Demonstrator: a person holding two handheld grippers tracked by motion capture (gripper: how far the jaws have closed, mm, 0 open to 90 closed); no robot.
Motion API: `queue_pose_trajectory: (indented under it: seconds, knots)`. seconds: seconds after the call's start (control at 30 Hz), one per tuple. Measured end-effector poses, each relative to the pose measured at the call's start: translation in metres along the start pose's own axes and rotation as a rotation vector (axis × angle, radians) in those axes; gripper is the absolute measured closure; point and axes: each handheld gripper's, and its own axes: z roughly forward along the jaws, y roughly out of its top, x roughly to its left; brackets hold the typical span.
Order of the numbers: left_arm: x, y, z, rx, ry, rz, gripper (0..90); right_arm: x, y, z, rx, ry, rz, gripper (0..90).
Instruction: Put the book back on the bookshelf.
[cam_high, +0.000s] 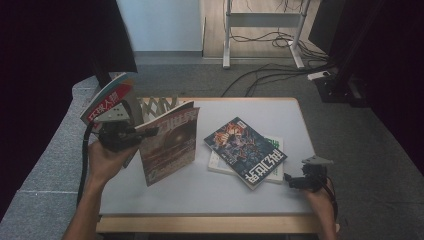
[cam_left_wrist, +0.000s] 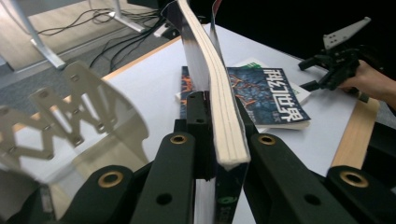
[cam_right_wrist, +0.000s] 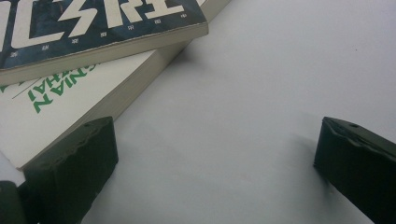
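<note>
My left gripper (cam_high: 144, 133) is shut on the edge of a red-brown covered book (cam_high: 169, 146) and holds it upright above the left half of the table (cam_high: 210, 190). In the left gripper view the jaws of the gripper (cam_left_wrist: 219, 140) clamp the book's page block (cam_left_wrist: 217, 102). A dark blue book (cam_high: 245, 150) lies on a white book with green lettering (cam_high: 217, 164) at the table's middle right. My right gripper (cam_high: 296, 181) stands open and holds nothing, low over the table just right of that stack. In the right gripper view its gripper (cam_right_wrist: 210, 161) is beside the white book's corner (cam_right_wrist: 60, 112).
A metal lattice book rack (cam_high: 156, 107) stands at the table's back left, with a red-covered magazine (cam_high: 107, 100) leaning at its left. Cables (cam_high: 270, 70) and desk legs (cam_high: 226, 35) are on the floor beyond the table. The wooden front edge (cam_high: 210, 224) is near the person.
</note>
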Motion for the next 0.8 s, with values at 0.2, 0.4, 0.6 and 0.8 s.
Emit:
queue_pose_trajectory:
  seconds: [0.2, 0.4, 0.6, 0.8]
  knots:
    - [0.009, -0.008, -0.014, -0.008, 0.063, -0.025, 84.1, 0.0, 0.0, 0.0, 0.002, 0.0, 0.003, 0.0]
    - [0.017, -0.014, -0.031, -0.013, 0.121, -0.048, 84.1, 0.0, 0.0, 0.0, 0.002, 0.001, 0.001, 0.0]
    - [0.024, -0.02, -0.05, -0.02, 0.17, -0.075, 84.1, 0.0, 0.0, 0.0, 0.002, 0.0, 0.001, 0.0]
    - [0.034, -0.027, -0.065, -0.028, 0.225, -0.109, 84.1, 0.0, 0.0, 0.0, 0.002, 0.0, 0.0, 0.0]
